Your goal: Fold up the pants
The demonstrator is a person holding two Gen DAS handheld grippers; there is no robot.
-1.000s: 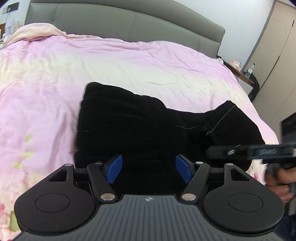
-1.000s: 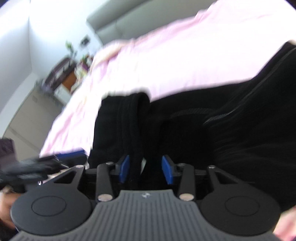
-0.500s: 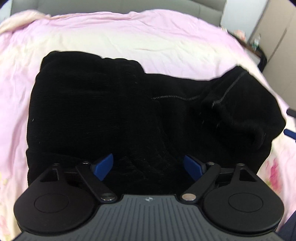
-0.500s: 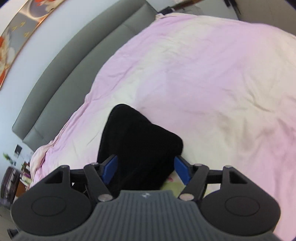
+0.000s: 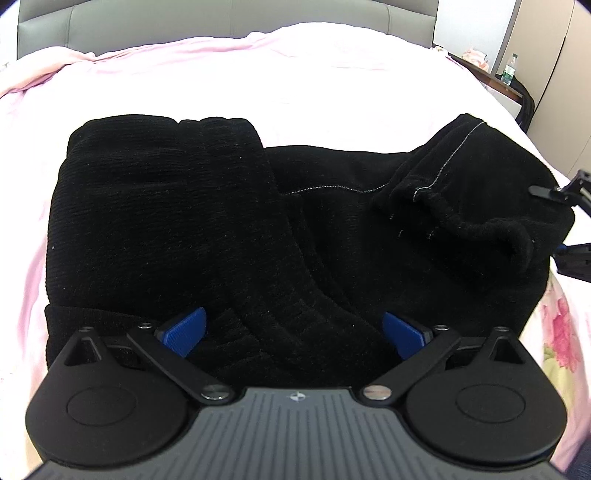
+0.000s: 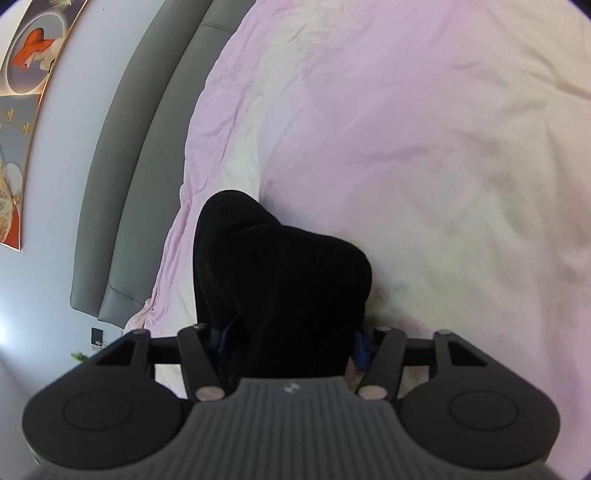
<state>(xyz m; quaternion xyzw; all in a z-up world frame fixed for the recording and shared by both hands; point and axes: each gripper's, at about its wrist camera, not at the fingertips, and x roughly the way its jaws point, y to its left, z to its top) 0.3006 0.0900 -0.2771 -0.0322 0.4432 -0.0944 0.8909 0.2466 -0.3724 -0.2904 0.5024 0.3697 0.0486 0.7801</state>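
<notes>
Black pants (image 5: pixel 184 206) lie bunched on the pink duvet (image 5: pixel 295 74), a folded leg on the left and the seamed waist end on the right. My left gripper (image 5: pixel 293 332) hovers over their near edge, open wide, with nothing pinched between its blue pads (image 5: pixel 184 332). At the pants' right end my right gripper (image 5: pixel 557 225) shows at the frame edge. In the right wrist view a thick hump of the pants (image 6: pixel 280 277) fills the right gripper (image 6: pixel 291 347); its jaws are closing, and the fabric covers most of both pads.
The grey padded headboard (image 5: pixel 221 18) runs along the far side of the bed. A nightstand with a bottle (image 5: pixel 509 70) and a wardrobe (image 5: pixel 554 55) stand at the right. A framed picture (image 6: pixel 29 74) hangs on the wall. Bare duvet (image 6: pixel 443 147) stretches beyond the pants.
My left gripper opened wider and dropped closer over the pants. My right gripper rolled, swung to the pants' end, and its jaws came in around a hump of fabric.
</notes>
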